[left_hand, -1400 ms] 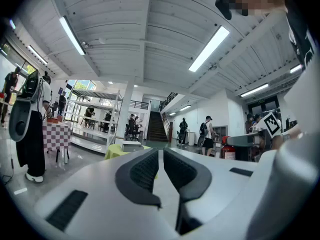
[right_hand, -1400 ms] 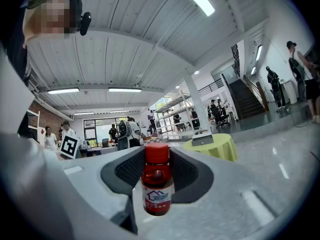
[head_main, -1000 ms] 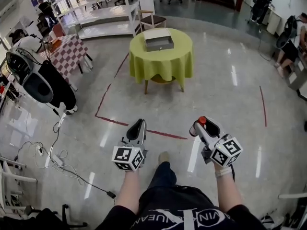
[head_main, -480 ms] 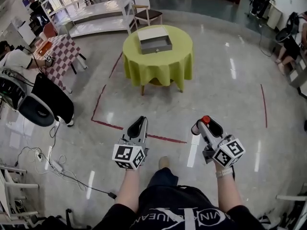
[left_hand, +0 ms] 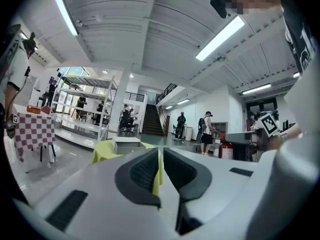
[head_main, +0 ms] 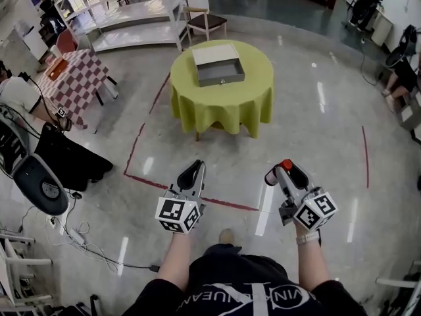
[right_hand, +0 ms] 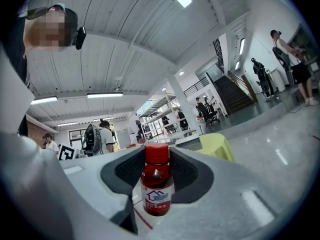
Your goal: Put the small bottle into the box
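A small bottle (right_hand: 156, 186) with a red cap and dark red liquid stands upright between the jaws of my right gripper (right_hand: 156, 171), which is shut on it. In the head view only its red cap (head_main: 286, 164) shows at the tip of the right gripper (head_main: 281, 171). My left gripper (head_main: 191, 172) is shut with nothing in it; its pads (left_hand: 146, 170) nearly touch. The grey open box (head_main: 219, 65) lies on a round table with a yellow-green cloth (head_main: 222, 97), well ahead of both grippers across the floor. That box (left_hand: 126, 144) appears small in the left gripper view.
Red tape lines (head_main: 148, 180) mark the shiny floor between me and the table. A chair (head_main: 206, 23) and white shelving (head_main: 135, 15) stand behind the table. A checkered table (head_main: 74, 81), black chairs (head_main: 41, 186) and floor cables (head_main: 85, 242) are at the left.
The view has shifted forward: the table with the box sits slightly lower and nearer in the head view. Both grippers keep their pose, the bottle still held in the right one.
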Motion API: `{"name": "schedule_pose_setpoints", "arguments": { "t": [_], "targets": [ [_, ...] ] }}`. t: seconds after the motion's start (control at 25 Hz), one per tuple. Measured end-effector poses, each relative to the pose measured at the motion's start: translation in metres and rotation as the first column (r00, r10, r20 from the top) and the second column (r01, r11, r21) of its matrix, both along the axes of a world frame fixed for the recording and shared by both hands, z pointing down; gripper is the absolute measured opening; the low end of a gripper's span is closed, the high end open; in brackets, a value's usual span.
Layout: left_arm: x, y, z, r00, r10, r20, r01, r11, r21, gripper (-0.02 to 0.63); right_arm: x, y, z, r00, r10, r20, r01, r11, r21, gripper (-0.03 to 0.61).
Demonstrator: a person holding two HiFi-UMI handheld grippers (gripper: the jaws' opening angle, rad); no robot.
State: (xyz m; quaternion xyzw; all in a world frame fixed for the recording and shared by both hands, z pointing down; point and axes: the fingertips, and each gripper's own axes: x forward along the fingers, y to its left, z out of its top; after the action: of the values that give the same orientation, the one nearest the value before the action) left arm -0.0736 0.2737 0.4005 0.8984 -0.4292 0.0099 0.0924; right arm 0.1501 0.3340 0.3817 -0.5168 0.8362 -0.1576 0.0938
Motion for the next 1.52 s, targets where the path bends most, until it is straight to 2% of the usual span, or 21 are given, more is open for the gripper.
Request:
{"name": "schedule_pose_setpoints", "arguments": {
  "t": [0.24, 0.68, 0.92, 1.2, 1.52],
  "targets": [
    [-0.007, -0.029, -0.001, 1.000, -0.008, -0.005, 0.008, 1.000, -0.007, 0.034, -0.005, -0.027, -0.001, 1.000, -0.009, -0.003, 0.009, 1.000, -0.006, 0.150],
    [-0.030, -0.063, 0.025, 0.998, -0.063, -0.008, 0.062, 0.996, -0.060, 0.034, -0.013, -0.068, 0.022, 1.000, -0.026, 0.014, 0.027, 0.998, -0.063, 0.150],
    [-0.034, -0.101, 0.019, 0.996, -0.090, -0.019, 0.089, 0.995, -0.049, 0.034, -0.015, -0.114, 0.015, 0.998, -0.052, 0.024, 0.053, 0.998, -0.045, 0.150],
    [-0.016, -0.164, 0.010, 0.995, -0.090, -0.030, 0.089, 0.996, -0.029, 0.034, -0.005, -0.177, 0.006, 0.997, -0.069, 0.029, 0.070, 0.997, -0.023, 0.150],
    [0.002, -0.211, -0.001, 0.994, -0.103, -0.021, 0.103, 0.995, 0.008, 0.034, 0.008, -0.234, 0.007, 0.994, -0.103, 0.033, 0.104, 0.994, -0.018, 0.150]
  ]
}}
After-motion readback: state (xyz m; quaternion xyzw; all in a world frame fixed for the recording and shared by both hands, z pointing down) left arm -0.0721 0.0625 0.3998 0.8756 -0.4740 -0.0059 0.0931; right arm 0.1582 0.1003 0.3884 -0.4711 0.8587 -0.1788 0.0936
